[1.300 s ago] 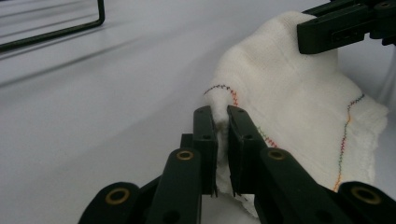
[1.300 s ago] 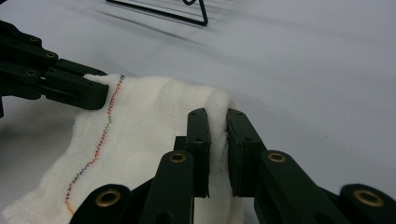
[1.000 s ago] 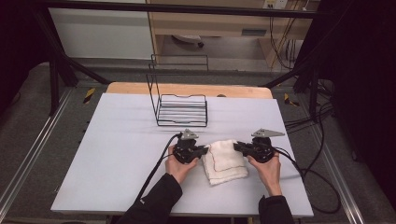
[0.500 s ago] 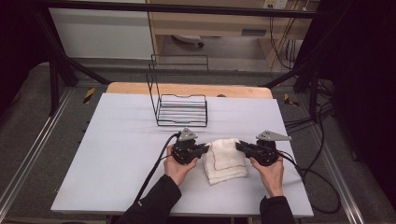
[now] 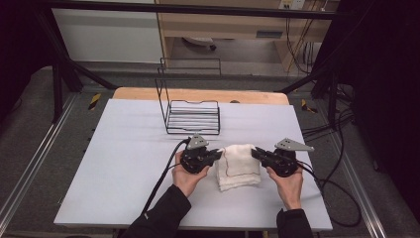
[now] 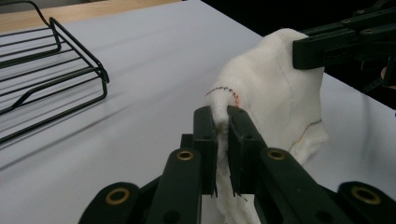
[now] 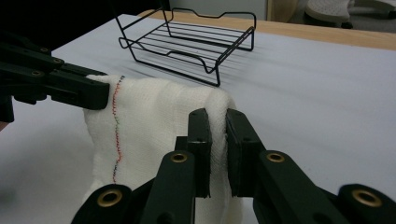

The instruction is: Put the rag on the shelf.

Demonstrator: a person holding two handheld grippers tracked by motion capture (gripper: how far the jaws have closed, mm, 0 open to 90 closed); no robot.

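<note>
Cloth [image 5: 238, 166] sits low and centre in the high view, pinched at its two far corners: left gripper [image 5: 216, 155] and right gripper [image 5: 256, 152] each clamp an edge. Grasping looks done; lifting, folding or moving it toward the wire basket [image 5: 192, 117] remains.

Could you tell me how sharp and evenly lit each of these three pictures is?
High view: table brightly lit, surroundings dark, slightly soft. Left gripper view: claw and cloth crisp, rack blurred, far corner black. Right gripper view: cloth and its stitching sharp, rack slightly soft, soft shadow beneath it.
</note>
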